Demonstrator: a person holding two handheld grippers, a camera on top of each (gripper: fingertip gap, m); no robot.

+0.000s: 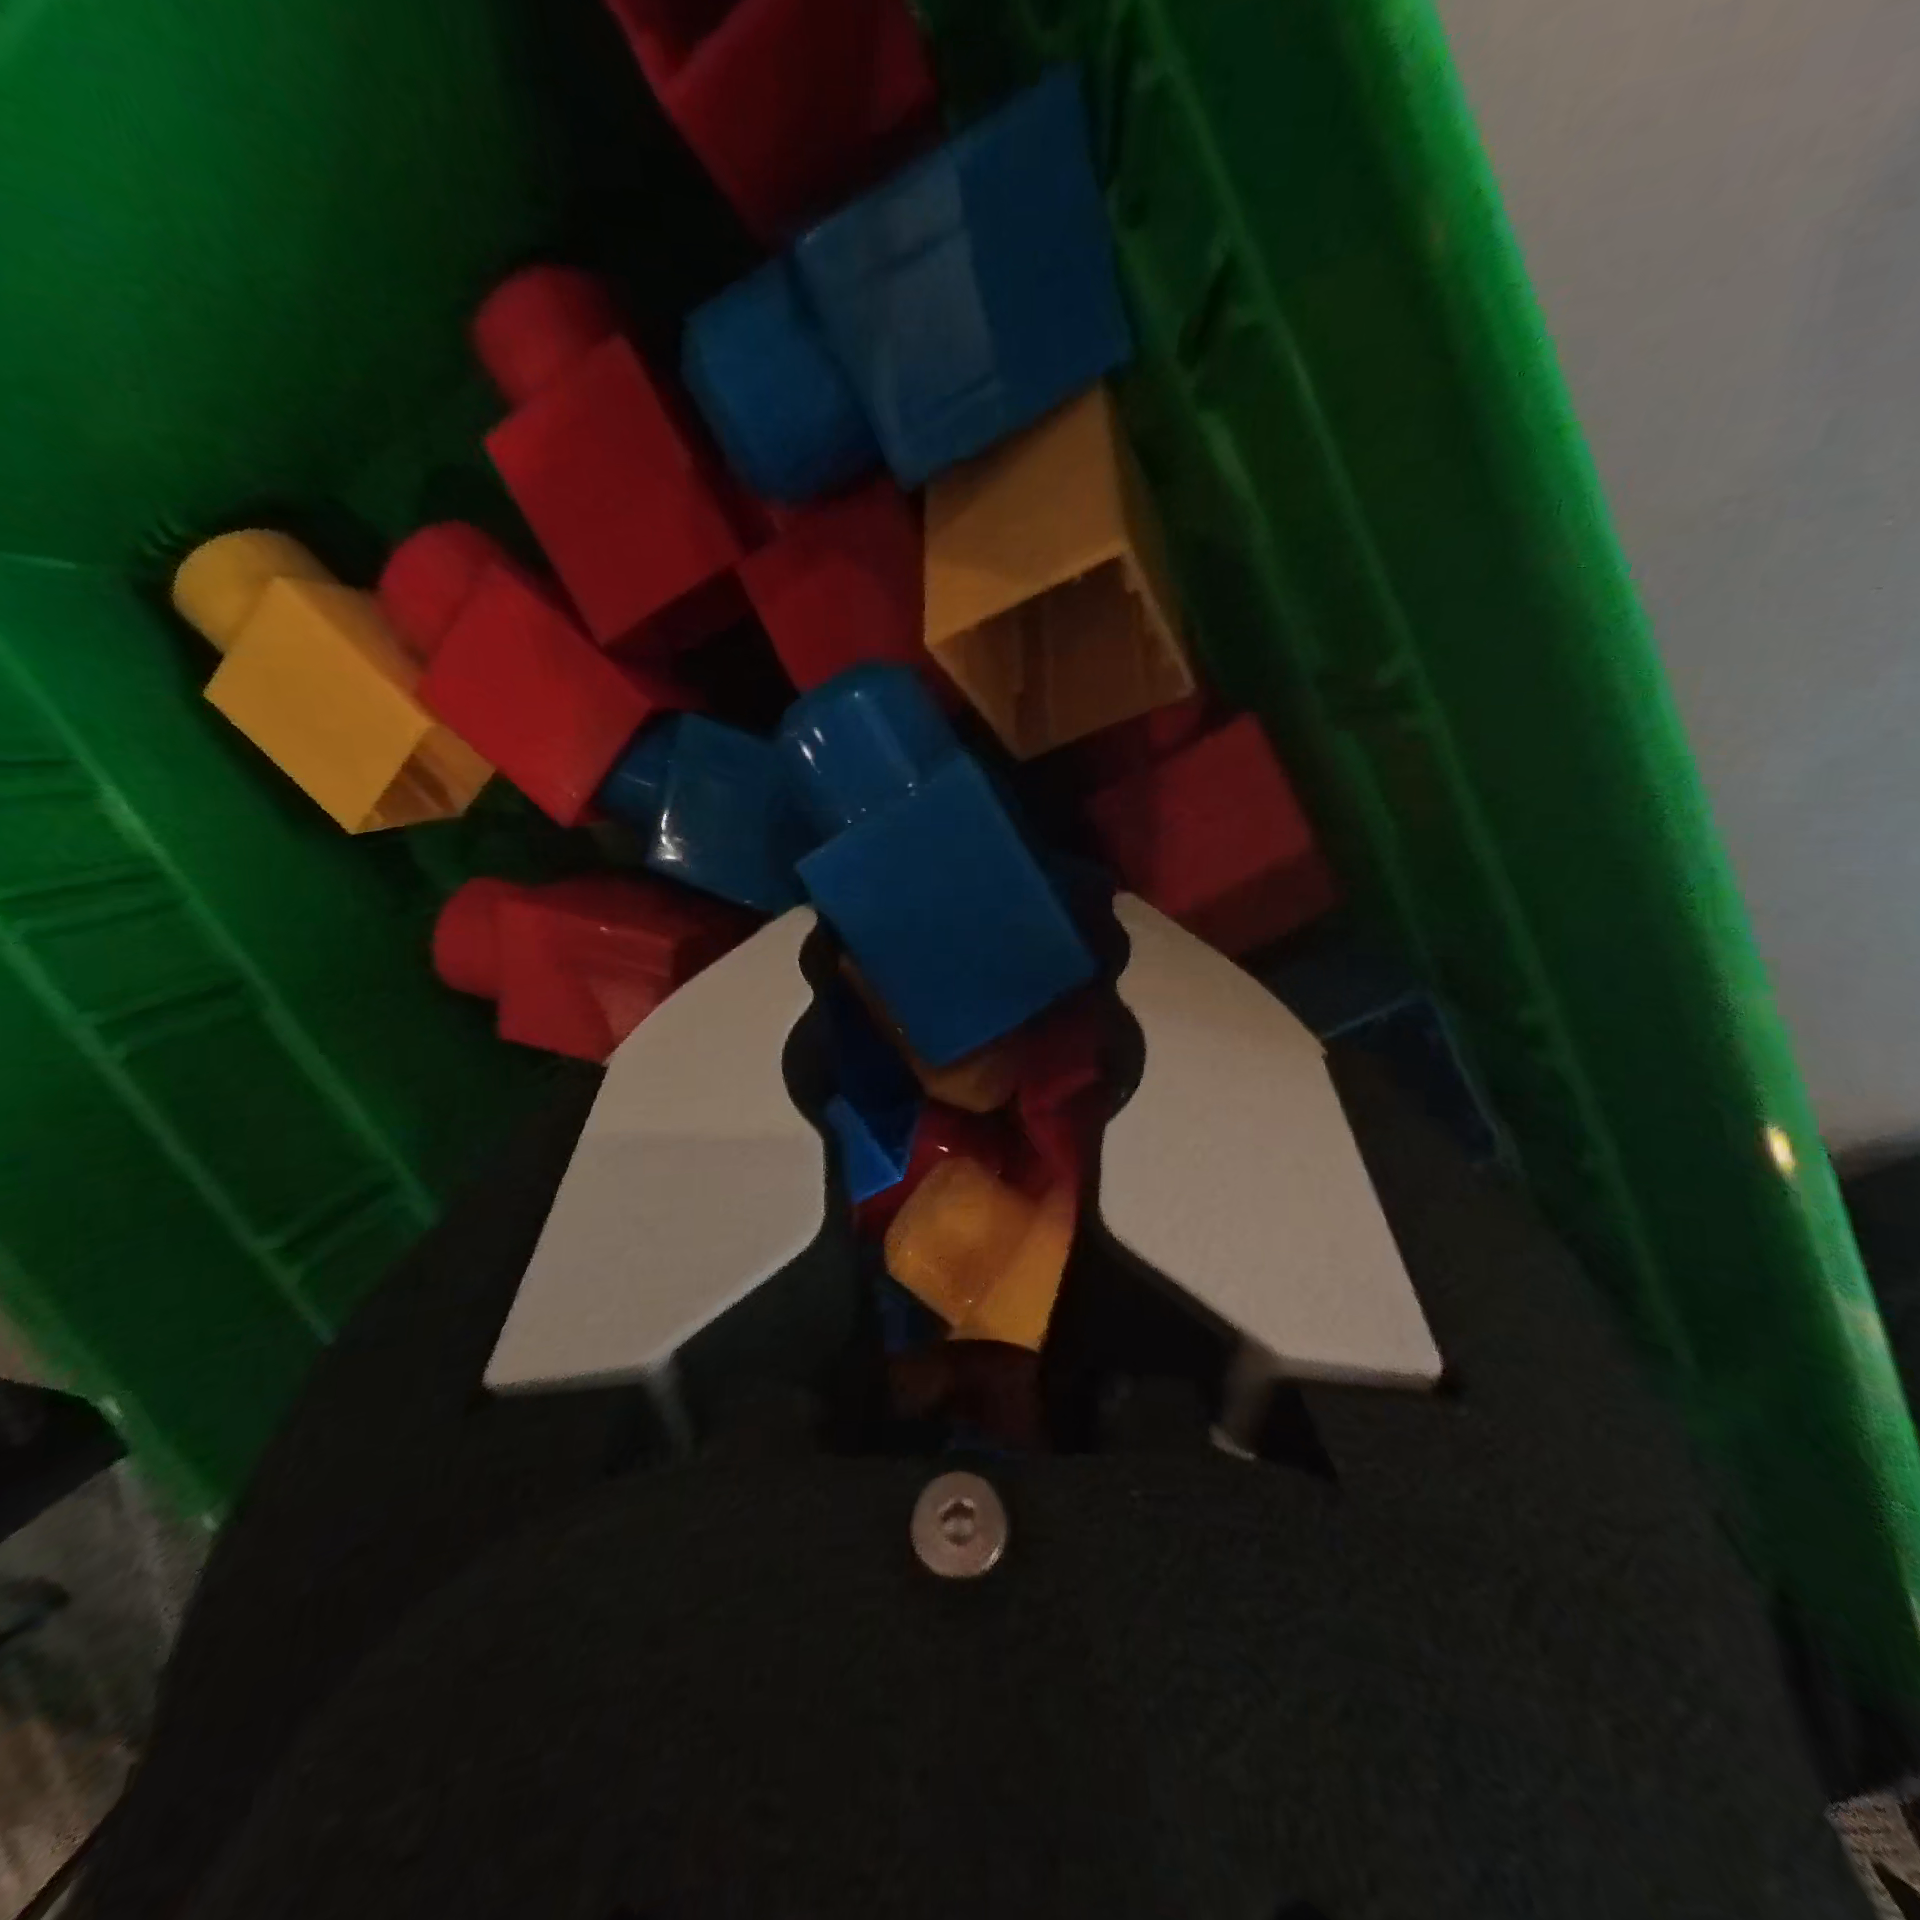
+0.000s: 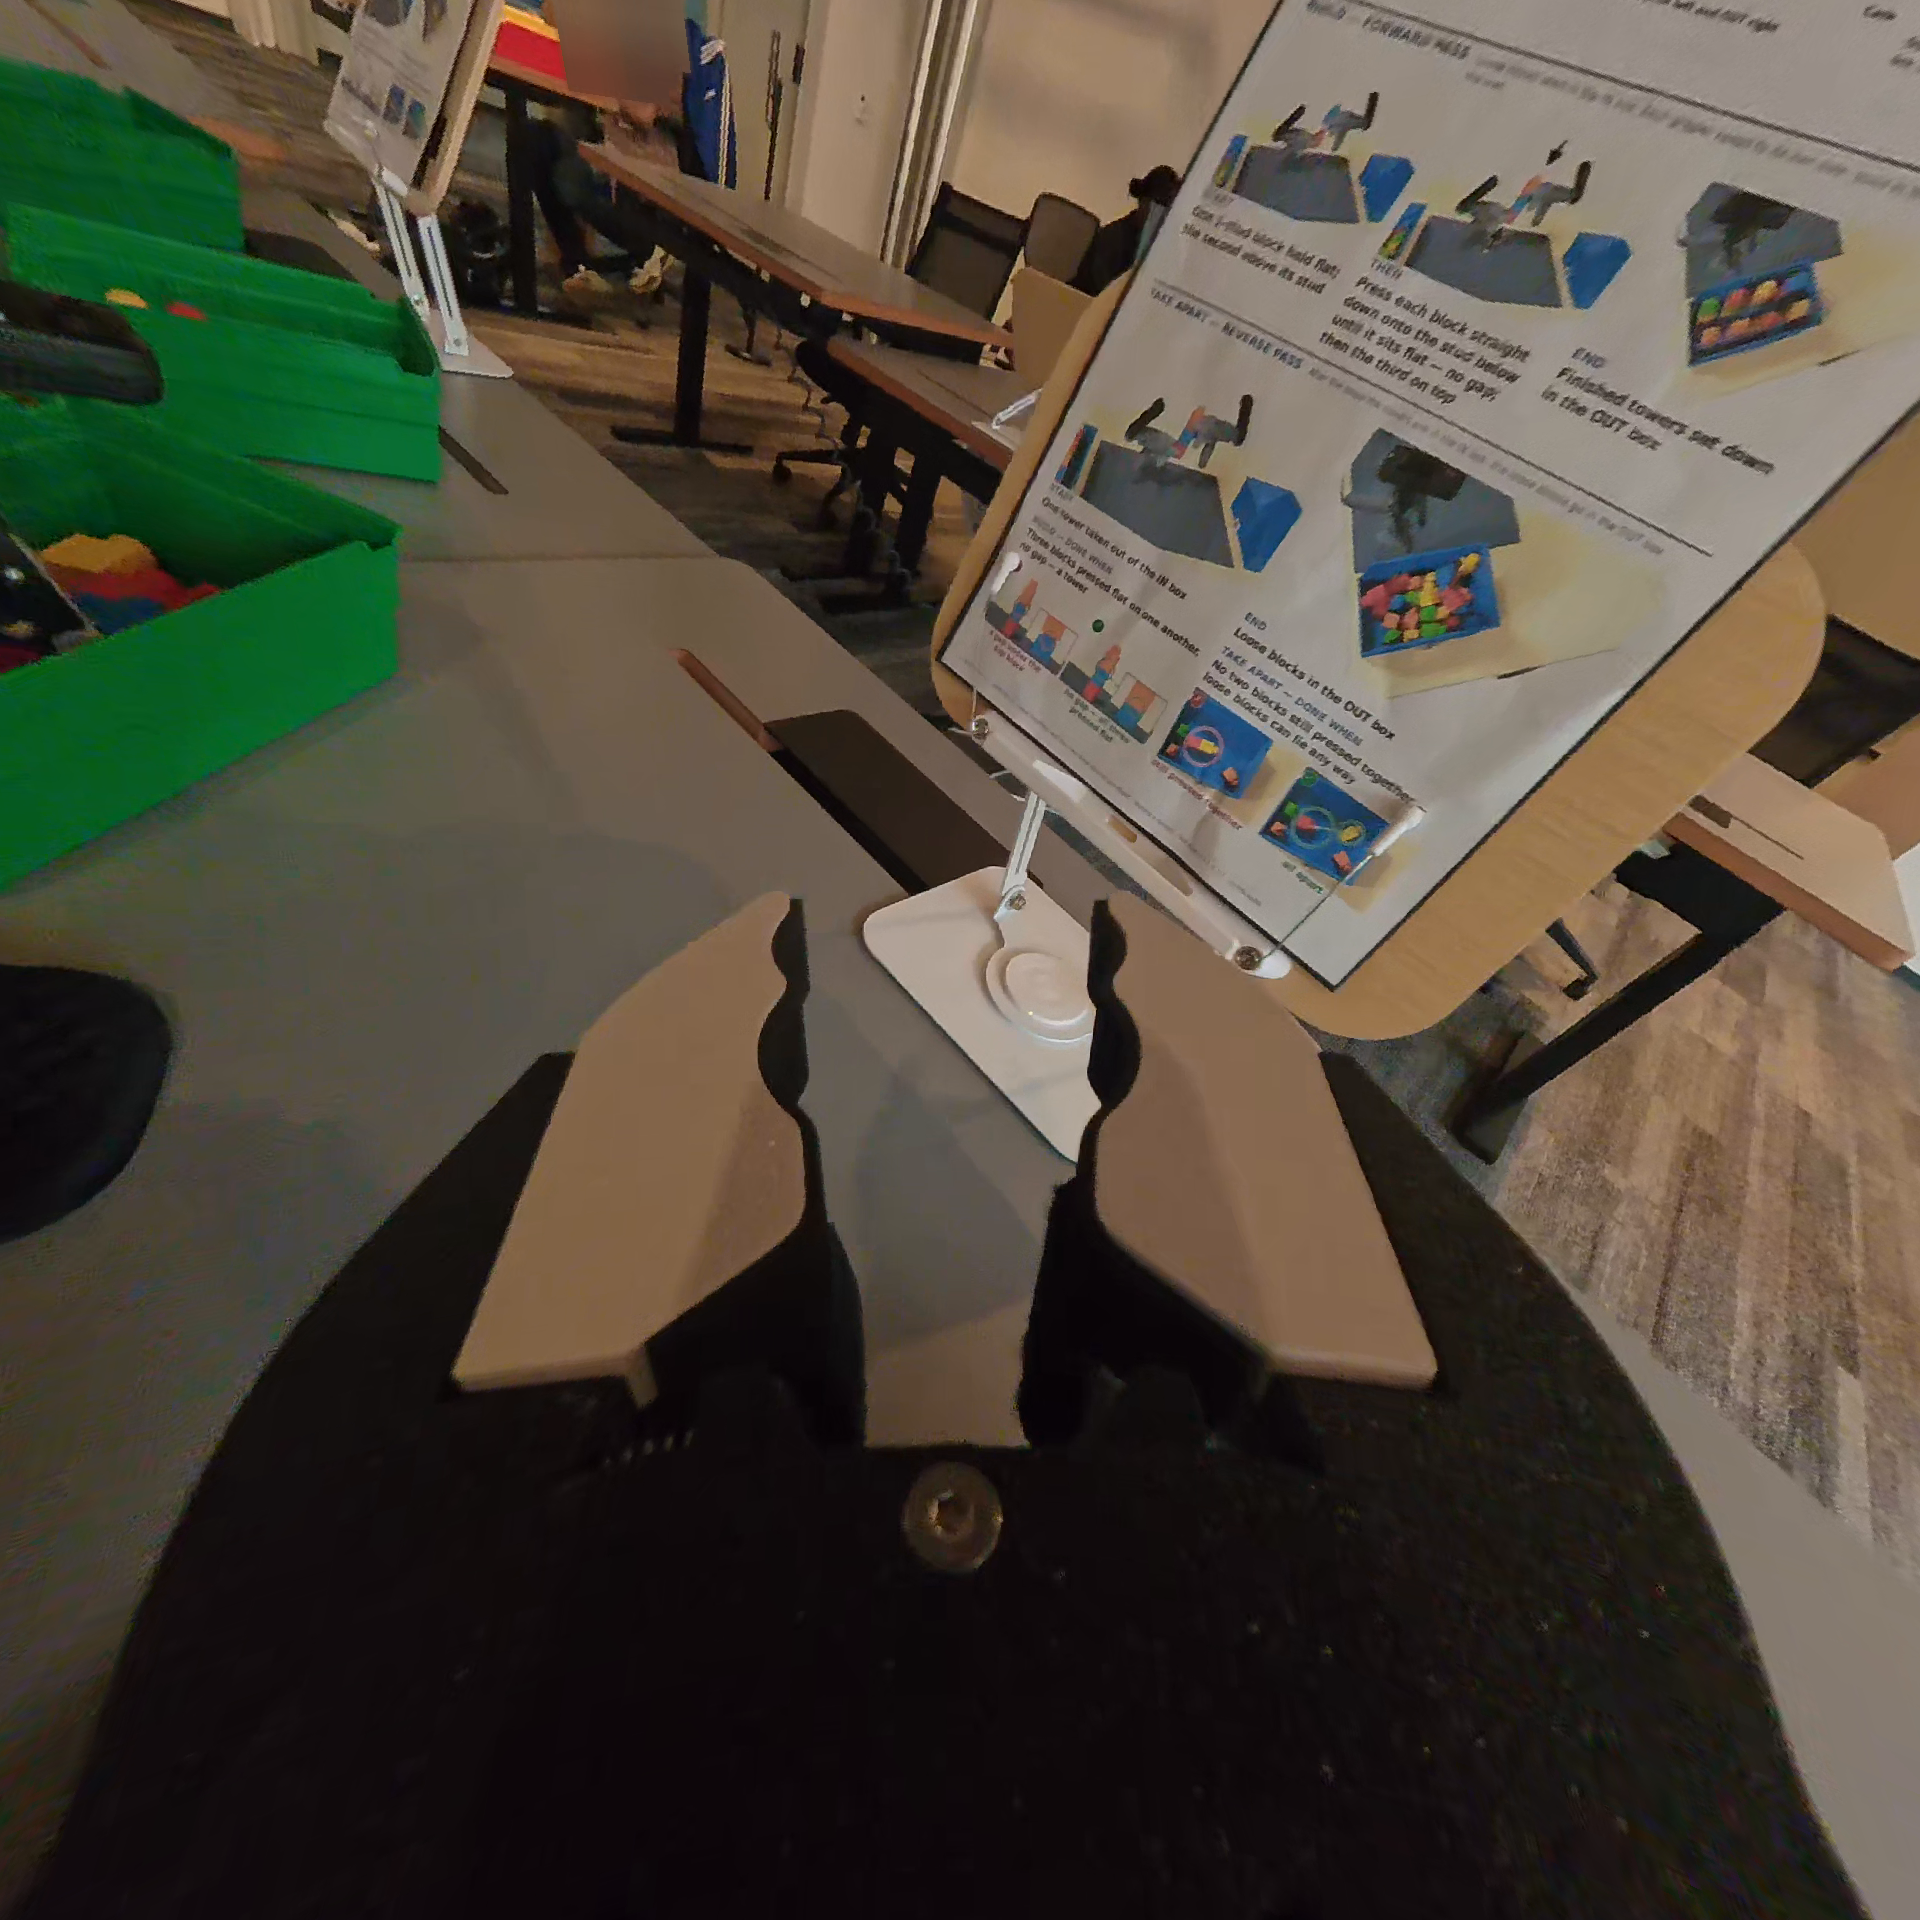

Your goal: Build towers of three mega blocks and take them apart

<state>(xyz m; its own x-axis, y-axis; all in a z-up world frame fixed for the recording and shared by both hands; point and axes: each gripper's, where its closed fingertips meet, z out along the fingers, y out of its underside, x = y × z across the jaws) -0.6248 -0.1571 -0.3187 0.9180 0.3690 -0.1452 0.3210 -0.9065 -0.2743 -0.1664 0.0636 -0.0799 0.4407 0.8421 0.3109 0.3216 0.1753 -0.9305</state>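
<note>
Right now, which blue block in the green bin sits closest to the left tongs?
The blue block poking between the tips of the left tongs, stud pointing up and away. The other blue blocks lie farther up the green bin.

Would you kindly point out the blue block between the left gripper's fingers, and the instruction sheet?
blue block [image 1: 940,914], left wrist view, on its broad side face.
instruction sheet [image 2: 1455,499], right wrist view, on its middle.

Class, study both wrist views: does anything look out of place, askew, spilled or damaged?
Nothing stands out. The mega blocks lie jumbled every way inside the green bin, as loose blocks would. None show on the grey table, and the instruction board leans on its stand as intended.
</note>
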